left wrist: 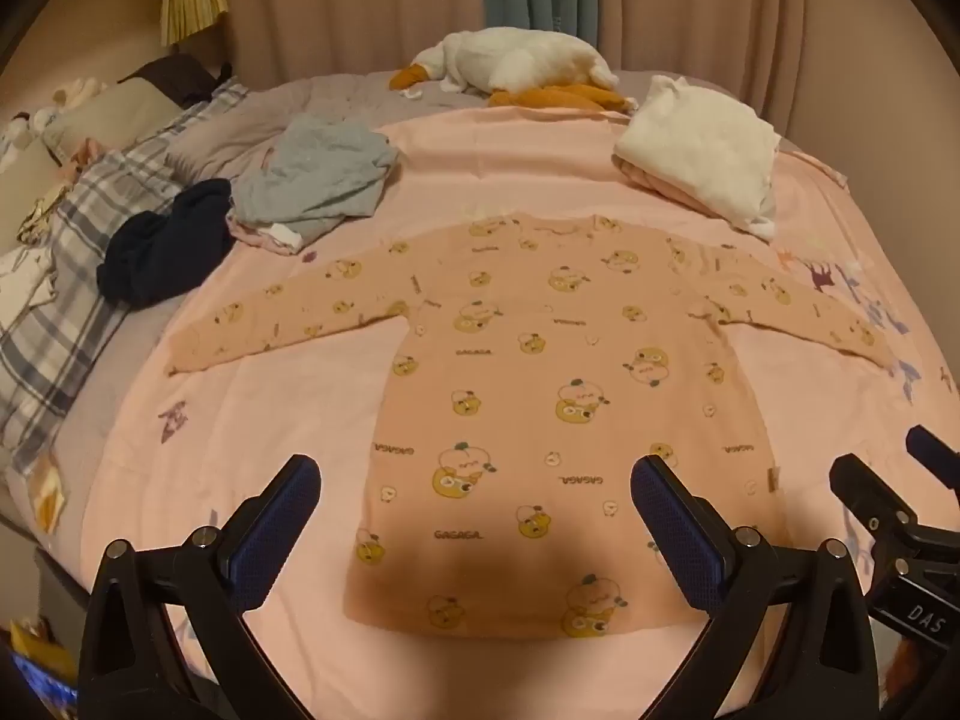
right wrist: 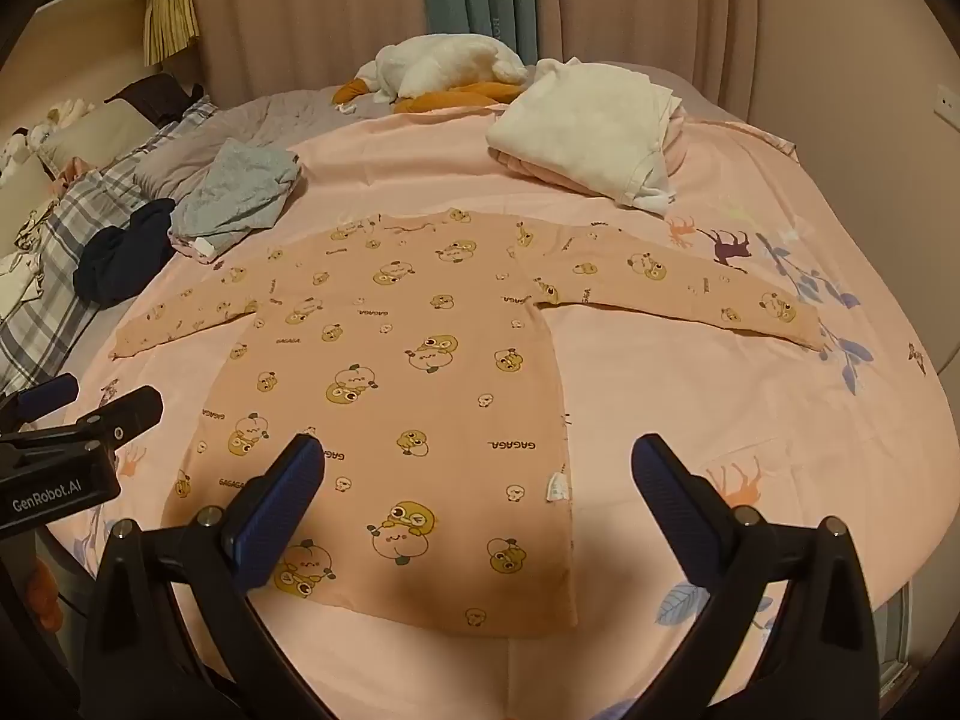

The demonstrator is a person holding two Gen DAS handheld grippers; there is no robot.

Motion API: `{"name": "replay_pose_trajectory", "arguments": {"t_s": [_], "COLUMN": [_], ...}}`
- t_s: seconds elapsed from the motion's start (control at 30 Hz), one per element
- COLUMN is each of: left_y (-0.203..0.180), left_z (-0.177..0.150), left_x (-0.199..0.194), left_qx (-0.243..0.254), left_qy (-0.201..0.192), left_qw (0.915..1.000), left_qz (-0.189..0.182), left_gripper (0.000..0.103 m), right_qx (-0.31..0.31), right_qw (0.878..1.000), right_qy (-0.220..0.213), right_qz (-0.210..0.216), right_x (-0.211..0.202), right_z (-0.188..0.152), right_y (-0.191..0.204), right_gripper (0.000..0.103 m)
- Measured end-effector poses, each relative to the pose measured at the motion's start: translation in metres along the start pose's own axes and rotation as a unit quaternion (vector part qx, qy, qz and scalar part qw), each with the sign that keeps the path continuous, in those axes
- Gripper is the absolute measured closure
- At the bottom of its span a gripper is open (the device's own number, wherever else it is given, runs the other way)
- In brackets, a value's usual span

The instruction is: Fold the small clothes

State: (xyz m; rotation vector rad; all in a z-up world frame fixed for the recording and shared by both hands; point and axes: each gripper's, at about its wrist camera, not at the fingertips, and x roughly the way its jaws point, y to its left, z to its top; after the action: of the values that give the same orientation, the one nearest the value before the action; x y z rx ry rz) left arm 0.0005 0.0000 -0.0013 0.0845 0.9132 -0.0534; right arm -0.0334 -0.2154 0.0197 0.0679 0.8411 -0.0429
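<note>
Left wrist view: peach printed top (left wrist: 540, 372) lies flat w/ both sleeves spread, centred on pink bedsheet (left wrist: 252, 420); hem nearest, neckline far. Left tongs (left wrist: 474, 516) spread wide above hem, pinching nothing. Right wrist view: right tongs (right wrist: 480, 504) likewise spread, empty, over hem's right corner. Bare sheet flanks body under both sleeves. Grey garment (left wrist: 318, 174), navy garment (left wrist: 165, 240) & folded white pile (left wrist: 702, 144) sit beyond sleeves.

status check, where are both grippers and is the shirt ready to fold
Left gripper and right gripper: jaws wide open, empty, above the hem. Pink shirt flat, sleeves spread, unfolded. Nothing lying on it.
</note>
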Motion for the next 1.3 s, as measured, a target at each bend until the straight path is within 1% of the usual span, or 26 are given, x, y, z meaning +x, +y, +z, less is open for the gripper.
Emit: {"name": "replay_pose_trajectory", "arguments": {"t_s": [0.03,0.07,0.17,0.3,0.7,1.3], "left_y": [0.0,0.002,-0.001,-0.002,-0.004,-0.01], "left_z": [0.0,-0.002,0.0,0.0,-0.001,0.0], "left_x": [0.001,-0.001,-0.006,-0.008,-0.01,-0.014], "left_qx": [0.0,-0.007,-0.006,-0.003,0.008,0.01], "left_qy": [0.002,-0.012,-0.009,-0.006,-0.012,-0.014], "left_qw": [1.0,0.9999,0.9999,1.0,0.9999,0.9998], "left_qz": [-0.002,-0.007,-0.004,-0.005,-0.007,-0.011], "left_gripper": [0.001,0.001,0.001,0.001,0.001,0.001], "right_qx": [-0.001,0.003,0.001,-0.002,-0.002,0.002], "right_qw": [1.0,1.0,1.0,1.0,1.0,1.0], "right_qy": [0.0,-0.006,-0.005,-0.005,-0.007,-0.009], "right_qz": [-0.001,0.006,0.005,0.003,0.005,0.009], "right_x": [0.0,-0.001,-0.008,-0.007,-0.009,-0.014], "right_z": [0.0,0.0,0.0,0.002,-0.001,-0.002], "right_y": [0.0,-0.001,-0.001,0.002,0.004,0.005], "right_gripper": [0.0,0.0,0.0,0.0,0.0,0.0]}}
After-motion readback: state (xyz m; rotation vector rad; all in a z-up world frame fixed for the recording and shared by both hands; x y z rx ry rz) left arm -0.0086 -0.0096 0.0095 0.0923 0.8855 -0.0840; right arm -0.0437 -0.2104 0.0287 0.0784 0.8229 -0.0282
